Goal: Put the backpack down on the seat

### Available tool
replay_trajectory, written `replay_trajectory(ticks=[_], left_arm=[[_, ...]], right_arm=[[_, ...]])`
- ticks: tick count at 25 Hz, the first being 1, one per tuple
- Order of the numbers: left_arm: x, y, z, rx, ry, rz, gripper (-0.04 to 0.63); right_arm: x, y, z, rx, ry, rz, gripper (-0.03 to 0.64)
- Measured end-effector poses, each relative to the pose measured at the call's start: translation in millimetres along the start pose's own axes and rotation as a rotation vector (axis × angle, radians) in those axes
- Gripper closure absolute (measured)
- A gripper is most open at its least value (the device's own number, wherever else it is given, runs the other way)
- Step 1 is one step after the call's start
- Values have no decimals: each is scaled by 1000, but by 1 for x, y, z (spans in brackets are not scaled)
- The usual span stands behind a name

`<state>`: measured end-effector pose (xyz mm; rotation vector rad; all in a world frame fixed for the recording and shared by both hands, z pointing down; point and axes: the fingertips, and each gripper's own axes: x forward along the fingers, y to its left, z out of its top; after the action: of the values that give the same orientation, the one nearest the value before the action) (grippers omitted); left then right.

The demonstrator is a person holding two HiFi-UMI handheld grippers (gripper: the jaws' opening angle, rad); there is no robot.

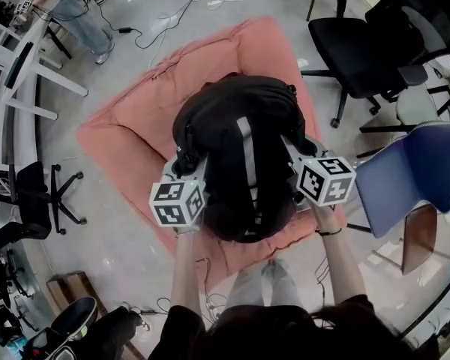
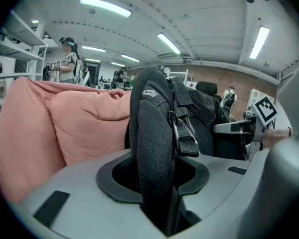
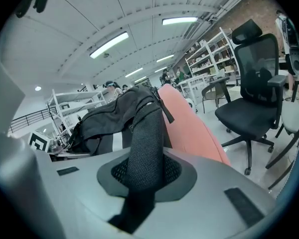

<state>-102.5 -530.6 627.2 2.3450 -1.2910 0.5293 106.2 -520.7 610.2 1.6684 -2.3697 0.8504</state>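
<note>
Here, my left claw and right claw hold the black backpack between them, one on each side, over the pink seat that lies on the floor; the head view shows the bag above the middle of the cushion, its pale grey stripe running towards me, but I cannot tell whether its bottom already rests on the fabric; in the left gripper view my left claw is clamped on a padded black mesh shoulder strap, which stands upright between the jaws and fills the gap, with a buckle and webbing hanging just beside it; the seat bulges pink to the left of that strap, close against the bag; in the right gripper view my right claw is pinched on the second shoulder strap, the jaws nearer together than on the other side, and the backpack slumps to the left of it with the seat rising behind; a black office chair stands just beyond the cushion's right edge, a blue chair sits near my right hand, and a person stands well apart at the far left beside white shelving; cables trail across the floor beyond the seat.
</note>
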Motion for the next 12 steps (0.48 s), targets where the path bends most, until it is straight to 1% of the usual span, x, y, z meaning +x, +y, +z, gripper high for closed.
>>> replay_trajectory(ticks=[12], left_arm=[[31,33,2,-16,19,22,430]], right_arm=[[45,-6,4,-15,21,-47,557]])
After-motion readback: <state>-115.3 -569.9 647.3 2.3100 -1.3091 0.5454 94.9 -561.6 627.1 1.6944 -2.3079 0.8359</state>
